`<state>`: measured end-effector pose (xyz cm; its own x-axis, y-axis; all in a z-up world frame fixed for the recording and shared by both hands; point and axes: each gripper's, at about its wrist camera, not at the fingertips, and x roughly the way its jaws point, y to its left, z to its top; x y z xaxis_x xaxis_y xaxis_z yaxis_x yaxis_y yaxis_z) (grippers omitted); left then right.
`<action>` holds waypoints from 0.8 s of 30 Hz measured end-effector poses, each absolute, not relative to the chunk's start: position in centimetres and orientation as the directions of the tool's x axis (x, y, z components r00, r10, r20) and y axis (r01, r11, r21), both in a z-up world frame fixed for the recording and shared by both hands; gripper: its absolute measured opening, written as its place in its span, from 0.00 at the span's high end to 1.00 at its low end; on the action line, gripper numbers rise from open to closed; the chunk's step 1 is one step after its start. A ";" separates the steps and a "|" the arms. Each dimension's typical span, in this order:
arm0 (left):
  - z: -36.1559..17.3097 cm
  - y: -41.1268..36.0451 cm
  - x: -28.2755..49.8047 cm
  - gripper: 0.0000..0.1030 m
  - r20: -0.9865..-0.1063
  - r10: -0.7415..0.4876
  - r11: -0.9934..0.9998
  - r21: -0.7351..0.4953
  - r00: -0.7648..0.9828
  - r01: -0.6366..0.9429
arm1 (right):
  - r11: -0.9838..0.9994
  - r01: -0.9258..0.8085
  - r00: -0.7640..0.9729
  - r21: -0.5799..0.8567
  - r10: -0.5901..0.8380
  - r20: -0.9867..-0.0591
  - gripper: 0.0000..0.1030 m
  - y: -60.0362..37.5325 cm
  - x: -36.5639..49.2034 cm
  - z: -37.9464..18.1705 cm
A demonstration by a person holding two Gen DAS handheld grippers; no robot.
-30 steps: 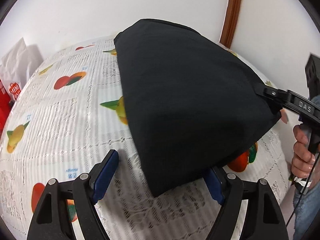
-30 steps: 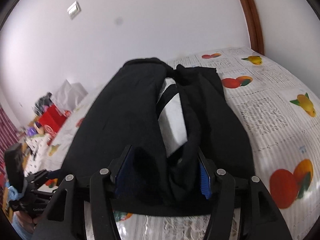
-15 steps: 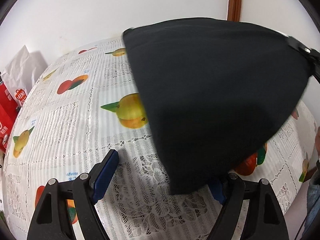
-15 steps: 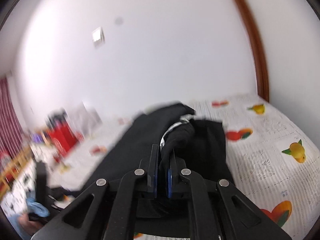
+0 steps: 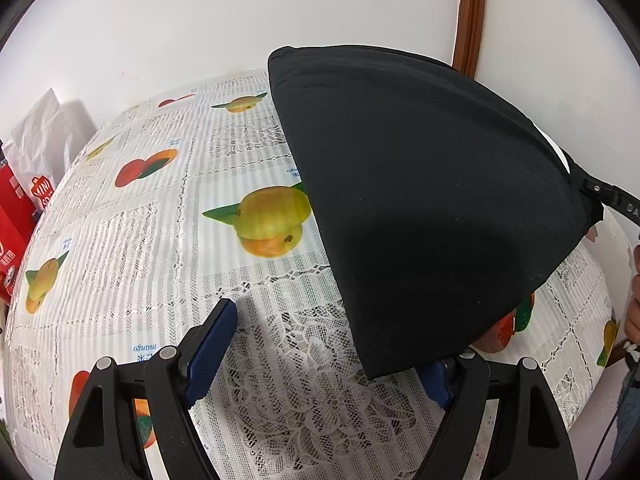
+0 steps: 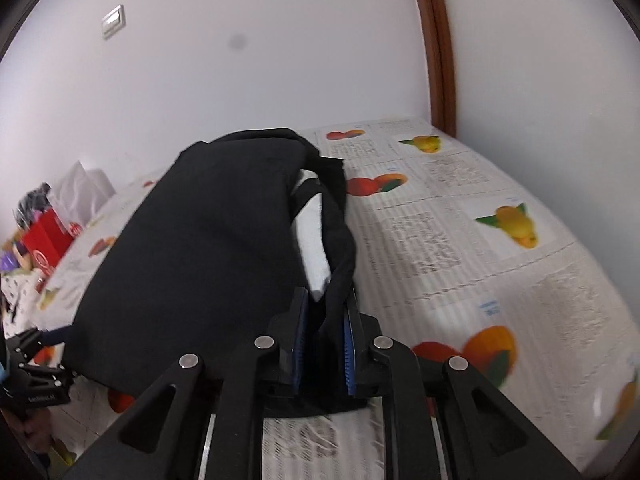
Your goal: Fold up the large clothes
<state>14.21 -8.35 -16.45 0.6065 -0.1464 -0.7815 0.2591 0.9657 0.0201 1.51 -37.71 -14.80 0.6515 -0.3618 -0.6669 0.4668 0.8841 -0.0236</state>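
Observation:
A large black garment (image 5: 420,200) with a white panel inside (image 6: 314,240) lies partly folded on the fruit-print tablecloth (image 5: 160,240). My right gripper (image 6: 324,344) is shut on a bunched black edge of the garment and holds that corner lifted off the table; it shows at the right edge of the left wrist view (image 5: 612,200). My left gripper (image 5: 324,356) is open, low over the cloth at the garment's near corner. Its right finger is partly hidden under the fabric edge, and the left finger (image 5: 208,344) is clear of it.
The table (image 6: 480,240) stands against white walls, with a brown door frame (image 5: 468,16) in the corner. Red and white bags (image 5: 24,184) stand beyond its left end. The person's hand (image 5: 634,312) is at the right edge.
The right gripper closed on the garment's edge, lifted it high, and has now come lower. The left gripper stayed open in place.

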 end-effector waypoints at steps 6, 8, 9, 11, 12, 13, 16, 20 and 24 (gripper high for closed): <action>-16.5 -8.4 14.3 0.22 -0.779 -0.144 0.965 0.025 0.610 0.260 | 0.878 0.473 0.610 -0.070 -0.384 -0.693 0.71 -37.9 -1.0 -13.3; -16.6 -8.4 14.2 0.23 -0.779 -0.147 0.965 0.022 0.610 0.261 | 0.877 0.474 0.595 -0.082 -0.388 -0.704 0.69 -38.1 -1.9 -13.0; -16.6 -8.3 14.2 0.23 -0.778 -0.153 0.965 0.015 0.610 0.261 | 0.875 0.475 0.586 -0.091 -0.392 -0.710 0.69 -38.1 -2.4 -12.9; -16.3 -8.1 14.0 0.26 -0.777 -0.167 0.965 -0.003 0.607 0.262 | 0.871 0.479 0.565 -0.106 -0.399 -0.722 0.69 -38.2 -3.1 -13.0; -16.2 -7.9 13.9 0.28 -0.777 -0.180 0.964 -0.016 0.603 0.267 | 0.871 0.477 0.551 -0.117 -0.400 -0.732 0.69 -38.2 -3.5 -13.2; -16.1 -7.7 13.8 0.31 -0.776 -0.205 0.960 -0.042 0.596 0.277 | 0.874 0.470 0.542 -0.126 -0.398 -0.740 0.69 -38.1 -3.7 -13.4; -15.9 -7.3 13.4 0.37 -0.770 -0.255 0.951 -0.091 0.585 0.295 | 0.881 0.452 0.526 -0.140 -0.390 -0.756 0.69 -37.8 -3.9 -14.3; -15.8 -7.3 12.9 0.50 -0.759 -0.302 0.938 -0.129 0.576 0.323 | 0.900 0.423 0.540 -0.105 -0.344 -0.768 0.69 -37.1 -3.1 -15.4; -15.8 -7.8 12.9 0.63 -0.757 -0.341 0.926 -0.168 0.557 0.339 | 0.905 0.419 0.538 -0.073 -0.312 -0.783 0.69 -37.0 -1.2 -16.5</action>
<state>12.93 -7.75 -15.81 0.5569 -0.3413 -0.7573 0.3394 0.9256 -0.1675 -1.16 -37.03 -16.53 0.5380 -0.3124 -0.7829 0.4189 0.9051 -0.0732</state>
